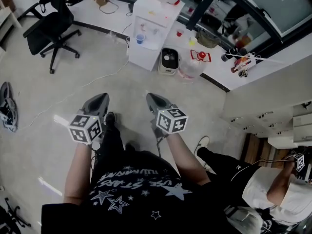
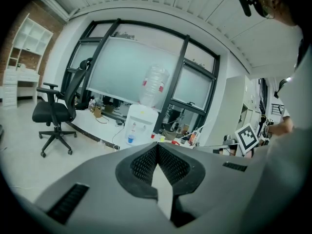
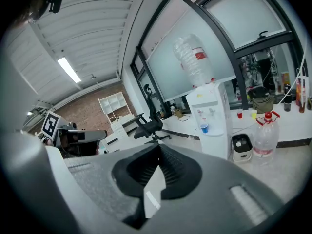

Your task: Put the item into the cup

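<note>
Office chair (image 1: 52, 25) and water dispenser (image 1: 151, 30) on pale floor (image 1: 44, 91)

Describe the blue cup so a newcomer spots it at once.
Start at the tall white water dispenser. The blue cup sits in its tap recess. It alone is blue; the red cup and yellow cup stand on the ledge beside.
</note>
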Motion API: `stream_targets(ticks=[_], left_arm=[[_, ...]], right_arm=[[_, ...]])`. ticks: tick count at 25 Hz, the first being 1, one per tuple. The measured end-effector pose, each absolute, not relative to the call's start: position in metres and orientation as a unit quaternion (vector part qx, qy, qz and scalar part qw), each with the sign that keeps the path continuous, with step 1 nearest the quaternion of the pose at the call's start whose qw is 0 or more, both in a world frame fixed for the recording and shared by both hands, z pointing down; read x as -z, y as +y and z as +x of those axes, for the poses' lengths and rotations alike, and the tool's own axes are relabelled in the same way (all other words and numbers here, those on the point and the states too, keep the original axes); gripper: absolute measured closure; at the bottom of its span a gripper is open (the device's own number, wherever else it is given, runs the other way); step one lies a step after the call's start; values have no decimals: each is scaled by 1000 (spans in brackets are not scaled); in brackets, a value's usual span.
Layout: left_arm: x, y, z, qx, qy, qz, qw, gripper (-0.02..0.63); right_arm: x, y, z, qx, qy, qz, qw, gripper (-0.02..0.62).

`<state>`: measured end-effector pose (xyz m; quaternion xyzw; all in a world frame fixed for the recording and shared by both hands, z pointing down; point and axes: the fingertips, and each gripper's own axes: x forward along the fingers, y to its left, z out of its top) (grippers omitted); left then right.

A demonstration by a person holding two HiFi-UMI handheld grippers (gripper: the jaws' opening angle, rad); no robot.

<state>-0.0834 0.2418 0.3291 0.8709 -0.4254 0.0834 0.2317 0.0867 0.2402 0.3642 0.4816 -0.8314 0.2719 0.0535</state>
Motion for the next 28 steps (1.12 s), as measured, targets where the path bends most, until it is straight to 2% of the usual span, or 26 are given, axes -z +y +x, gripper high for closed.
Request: stream_targets(ticks=[16,28], left_arm=[[-352,83,-113,-93,-361,890,262,600],[-359,0,-104,-114,-300,906,276,600]], right_arm=[[-378,110,68,-288,-786,543,60,595],[-374,44,62,-299,-749,588,55,595]])
